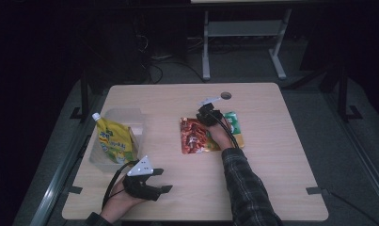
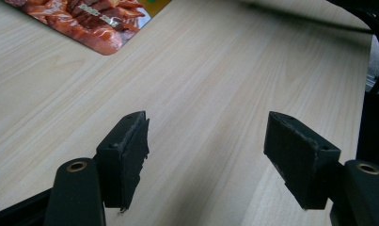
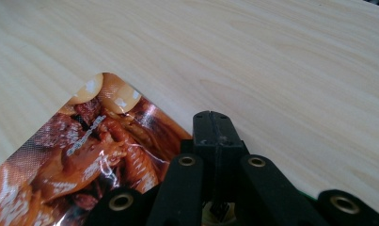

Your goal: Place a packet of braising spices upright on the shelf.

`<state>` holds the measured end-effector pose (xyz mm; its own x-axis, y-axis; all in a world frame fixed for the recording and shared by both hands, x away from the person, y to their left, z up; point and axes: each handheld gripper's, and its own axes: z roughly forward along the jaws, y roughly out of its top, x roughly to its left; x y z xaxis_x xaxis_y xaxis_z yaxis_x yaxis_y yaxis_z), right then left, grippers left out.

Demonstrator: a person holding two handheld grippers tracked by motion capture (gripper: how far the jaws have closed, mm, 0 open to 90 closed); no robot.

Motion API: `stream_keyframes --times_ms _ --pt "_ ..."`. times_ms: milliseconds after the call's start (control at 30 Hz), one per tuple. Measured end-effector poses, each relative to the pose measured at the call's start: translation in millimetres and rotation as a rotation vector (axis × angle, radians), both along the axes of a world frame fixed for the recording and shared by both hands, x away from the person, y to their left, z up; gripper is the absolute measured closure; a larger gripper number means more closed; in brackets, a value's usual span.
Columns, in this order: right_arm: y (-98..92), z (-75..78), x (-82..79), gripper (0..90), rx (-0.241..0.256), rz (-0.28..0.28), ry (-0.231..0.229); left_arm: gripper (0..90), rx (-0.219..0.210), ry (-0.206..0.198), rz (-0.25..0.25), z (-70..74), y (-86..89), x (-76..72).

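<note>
right gripper (image 3: 214,123): jaws pressed together, gripping nothing visible | red snack pouch (image 3: 83,160): just left of it (green packet (image 1: 234,123) beside) | left gripper (image 2: 210,155): jaws wide apart over bare table (image 2: 225,70)

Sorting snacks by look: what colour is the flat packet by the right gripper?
Red-orange food print on the flat packet, clearest in the right gripper view.

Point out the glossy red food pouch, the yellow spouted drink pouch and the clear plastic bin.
Glossy red food pouch (image 1: 193,136), high view: middle of its printed face.
Yellow spouted drink pouch (image 1: 113,142), high view: centre of its front.
Clear plastic bin (image 1: 129,113), high view: its far rim.
</note>
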<state>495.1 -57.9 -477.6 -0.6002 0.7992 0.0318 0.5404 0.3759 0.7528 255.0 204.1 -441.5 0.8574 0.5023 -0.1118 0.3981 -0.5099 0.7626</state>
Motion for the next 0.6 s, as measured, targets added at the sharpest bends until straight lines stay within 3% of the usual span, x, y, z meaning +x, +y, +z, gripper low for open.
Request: stream_keyframes --times_ms 133,533,600 --pt "-3.5 -0.1 -10.4 89.7 0.003 0.031 -0.020 30.3 0.002 -0.001 -0.002 0.1 -0.3 0.2" --pt "-6.2 -0.7 -46.2 90.0 -0.005 0.109 -0.012 30.4 0.005 0.003 -0.009 -1.0 -1.7 0.0" --pt "-7.9 -0.7 -56.8 90.0 -0.005 0.145 -0.013 30.5 0.007 0.005 -0.012 -1.2 -1.7 0.4"
